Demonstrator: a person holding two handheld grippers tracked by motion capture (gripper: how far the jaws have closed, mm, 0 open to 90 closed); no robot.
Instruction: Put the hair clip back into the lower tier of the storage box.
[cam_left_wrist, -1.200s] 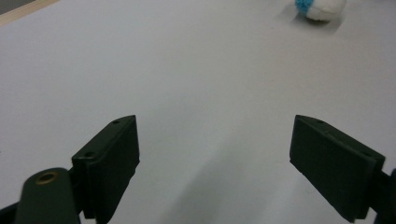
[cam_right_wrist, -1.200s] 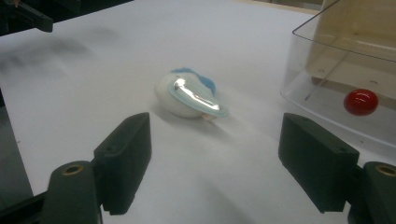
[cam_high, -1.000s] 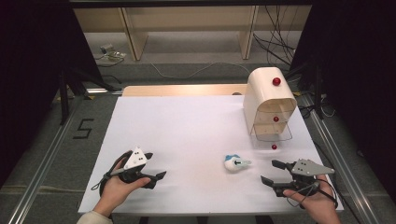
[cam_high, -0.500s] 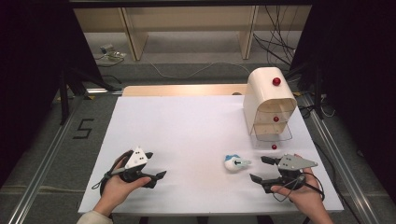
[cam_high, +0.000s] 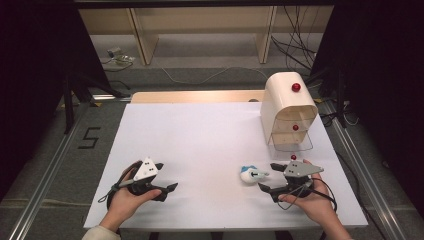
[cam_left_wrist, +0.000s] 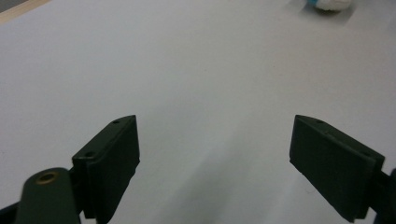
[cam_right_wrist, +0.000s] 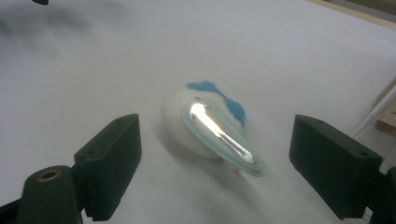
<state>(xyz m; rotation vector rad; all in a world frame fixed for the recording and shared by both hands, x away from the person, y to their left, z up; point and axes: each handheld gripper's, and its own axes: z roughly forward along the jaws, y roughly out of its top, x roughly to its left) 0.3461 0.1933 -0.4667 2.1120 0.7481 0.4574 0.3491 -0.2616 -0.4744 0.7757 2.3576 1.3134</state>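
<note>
Right tool (cam_high: 266, 177) wide open — white-and-blue toy (cam_right_wrist: 212, 126) between jaws, untouched.

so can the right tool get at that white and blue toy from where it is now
Probably yes. The right tool points at the white and blue toy with its jaws open, and in the right gripper view the toy lies just ahead between them, with only bare table in the gap.

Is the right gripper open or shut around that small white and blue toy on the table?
Open. The right gripper has just been opening; its jaws stand wide either side of the small white and blue toy, not touching it.
</note>
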